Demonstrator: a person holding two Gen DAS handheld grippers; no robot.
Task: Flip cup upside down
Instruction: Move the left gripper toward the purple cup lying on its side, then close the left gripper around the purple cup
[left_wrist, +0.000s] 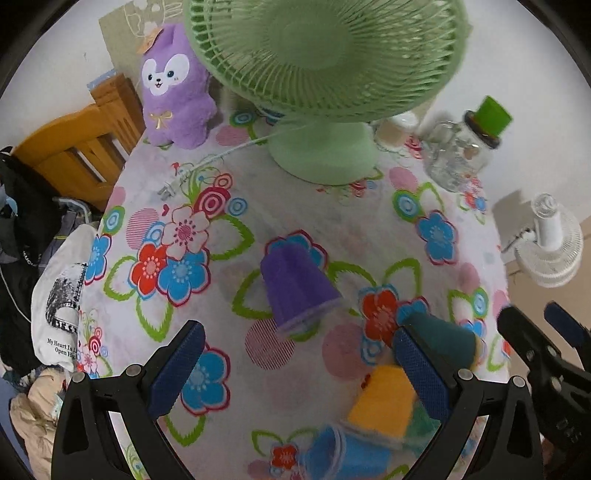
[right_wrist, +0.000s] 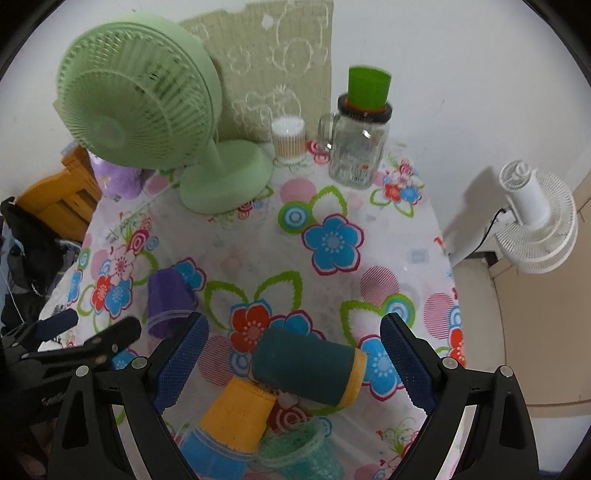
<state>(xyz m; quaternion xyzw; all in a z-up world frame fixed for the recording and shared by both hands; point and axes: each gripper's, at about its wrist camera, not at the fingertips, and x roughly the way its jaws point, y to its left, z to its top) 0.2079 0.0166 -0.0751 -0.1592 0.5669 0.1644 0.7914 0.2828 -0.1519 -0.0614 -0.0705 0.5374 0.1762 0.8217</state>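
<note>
Currently my left gripper (left_wrist: 295, 369) stands with its blue pads wide apart and nothing between them, hovering above the floral tablecloth (left_wrist: 280, 206). My right gripper (right_wrist: 295, 365) is likewise spread wide and grips nothing; in the right wrist view the dark teal cup (right_wrist: 303, 365) lies on its side in the gap between the pads, touching neither, its yellowish rim pointing toward 3 o'clock. The purple cup (left_wrist: 297, 286) sits mouth-down on the cloth, slightly tilted, at 12 o'clock from my left fingers and well apart from them. At 6 o'clock from the teal cup in the right wrist view, a yellow cup (right_wrist: 240, 413) rests against it, nested over a blue cup (right_wrist: 207, 454), with a translucent green cup (right_wrist: 303, 454) just beside them on its side. Whether the yellow and teal cups actually touch I cannot tell for certain. Toward 12 o'clock on the table stand a green desk fan (right_wrist: 147, 110), a glass mug jar (right_wrist: 358, 147) bearing a green tumbler (right_wrist: 367, 86) on its lid, and a cotton-swab tub (right_wrist: 289, 138). A purple plush toy (left_wrist: 175, 88) sits at 11 o'clock in the left wrist view. A white fan (right_wrist: 535, 225) is off the table at 3 o'clock.
</note>
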